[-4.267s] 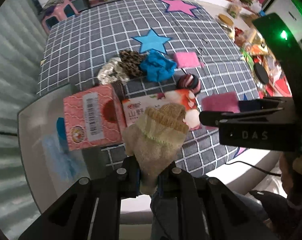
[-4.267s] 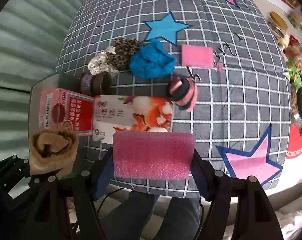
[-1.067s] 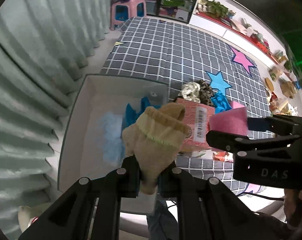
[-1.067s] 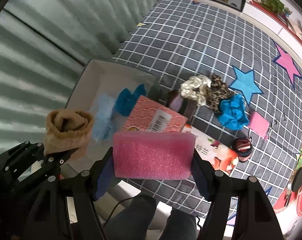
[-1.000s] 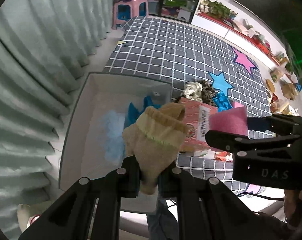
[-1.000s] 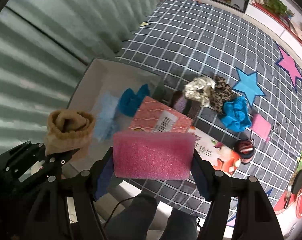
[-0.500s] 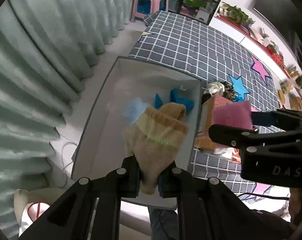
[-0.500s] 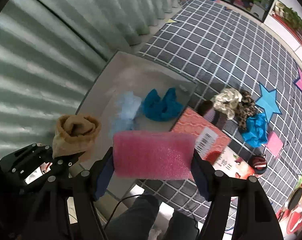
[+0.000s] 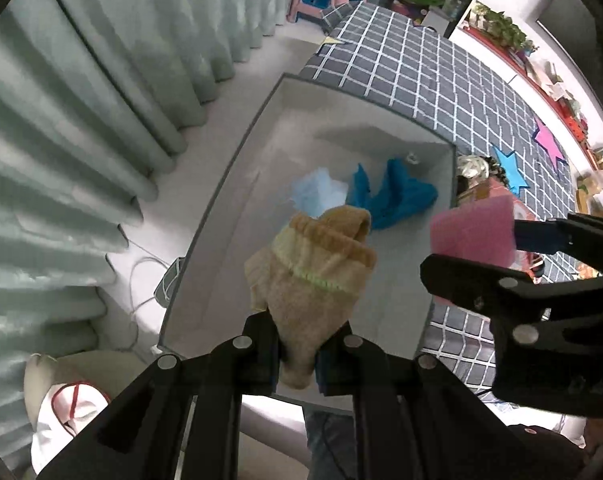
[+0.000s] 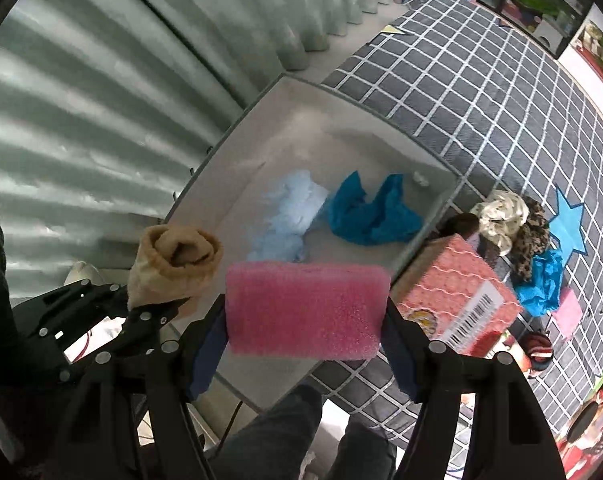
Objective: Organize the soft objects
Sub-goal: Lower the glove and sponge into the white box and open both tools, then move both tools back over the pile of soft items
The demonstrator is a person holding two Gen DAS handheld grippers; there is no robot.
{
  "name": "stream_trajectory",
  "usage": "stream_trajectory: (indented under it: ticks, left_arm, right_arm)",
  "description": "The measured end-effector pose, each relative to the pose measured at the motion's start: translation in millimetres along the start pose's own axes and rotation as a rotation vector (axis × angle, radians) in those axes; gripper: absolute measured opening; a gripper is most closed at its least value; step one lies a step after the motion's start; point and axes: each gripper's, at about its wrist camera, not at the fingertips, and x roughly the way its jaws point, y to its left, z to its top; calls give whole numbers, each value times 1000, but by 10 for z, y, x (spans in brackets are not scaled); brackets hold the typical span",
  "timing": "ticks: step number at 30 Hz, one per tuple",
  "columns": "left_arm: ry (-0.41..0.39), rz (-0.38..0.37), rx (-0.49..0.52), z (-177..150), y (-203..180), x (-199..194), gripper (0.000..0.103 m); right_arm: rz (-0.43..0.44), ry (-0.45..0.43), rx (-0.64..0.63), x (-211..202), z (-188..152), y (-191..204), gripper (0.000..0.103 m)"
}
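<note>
My left gripper (image 9: 297, 360) is shut on a tan sock (image 9: 313, 272) and holds it in the air above the grey bin (image 9: 237, 152). My right gripper (image 10: 305, 344) is shut on a pink sponge (image 10: 305, 310), also above the bin (image 10: 237, 148); the sponge also shows in the left wrist view (image 9: 473, 232). The sock shows at the left in the right wrist view (image 10: 175, 264). In the bin lie a blue cloth (image 10: 369, 212) and a pale blue fluffy piece (image 10: 289, 212).
On the checked table (image 10: 481, 92) lie a red box (image 10: 457, 296), a cream scrunchie (image 10: 501, 216), a leopard scrunchie (image 10: 533, 236), a blue cloth (image 10: 545, 280), a small pink sponge (image 10: 567, 312) and a striped roll (image 10: 537, 344). Grey curtains (image 9: 61, 120) hang left of the bin.
Both grippers have moved left from over the table to over the bin, still holding the sock and the sponge. The bin now fills the middle of both views.
</note>
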Motion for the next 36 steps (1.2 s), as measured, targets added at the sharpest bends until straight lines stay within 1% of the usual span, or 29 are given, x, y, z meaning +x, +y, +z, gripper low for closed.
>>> stream_trajectory:
  ticks: [7,10,11,12,13,14,15,17,19,20,22,23,24,28,31,33,36]
  left_arm:
    - [27,2,-11,-32,80,123,14]
    - [27,3,-11,-42,91,138,23]
    - [27,5,-14,-43,95,143,33]
    - [28,8,-17,-37,97,149,46]
    - [27,10,-21,-36,104,150,52]
    - [24,11,-25,-35,108,151,64]
    - [20,10,-31,-32,115,145,73]
    - [16,5,-41,-26,125,138,80]
    - [16,-2,-51,-23,133,135,82]
    - [19,-6,-57,-17,137,138,86]
    - [22,-7,-66,-6,146,141,95]
    - [25,-6,-71,-1,151,142,103]
    - [21,-2,-79,3,157,133,103]
    - [19,-6,-100,45,151,114,103]
    - [12,-19,-101,98,103,91,103]
    - [6,-34,-94,132,46,51,103]
    - [-16,-67,-55,227,-124,-39,103]
  right_arm:
    - [7,20,-21,111,44,87,72]
    - [21,21,-25,134,47,93,72]
    - [23,21,-25,134,48,91,72]
    - [25,22,-25,140,49,88,72]
    - [28,25,-26,146,49,84,73]
    - [29,24,-26,143,49,81,77]
    - [28,21,-26,138,47,77,85]
    - [34,10,-26,113,42,78,86]
    - [33,-3,-26,80,45,78,86]
    - [32,-7,-26,66,47,78,86]
    - [32,-14,-22,38,51,65,86]
    - [32,-18,-19,22,48,55,90]
    - [32,-22,-13,5,46,37,103]
    - [44,-64,29,-112,14,-65,103]
    - [35,-104,68,-244,-8,-189,103]
    - [30,-126,103,-329,-43,-306,103]
    - [21,-156,168,-447,-135,-523,103]
